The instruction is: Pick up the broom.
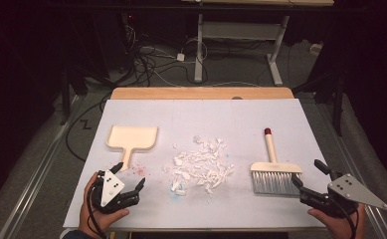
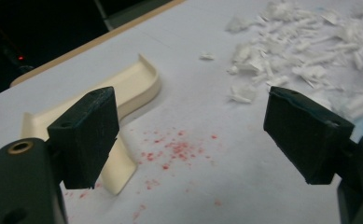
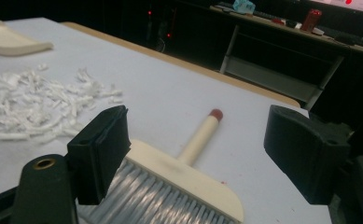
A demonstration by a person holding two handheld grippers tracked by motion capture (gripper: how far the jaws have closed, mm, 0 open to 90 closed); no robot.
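While its bristles face the person and its red-tipped handle points away, one cream brush [image 1: 271, 169] lies lengthwise just ahead of the right claw [image 1: 310, 178], whose jaws gape empty. One dustpan [image 1: 131, 138] lies ahead of the equally open left claw [image 1: 130, 177], handle toward it. One heap of white scraps [image 1: 201, 165] sits between.

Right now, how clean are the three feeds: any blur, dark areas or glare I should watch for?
High view: table sheet evenly lit, surroundings dark, slightly soft. Left gripper view: own jaws blurred up close, dustpan and paper scraps fairly sharp. Right gripper view: brush bristles smeared near the lens, background very dark. No strong glare anywhere.
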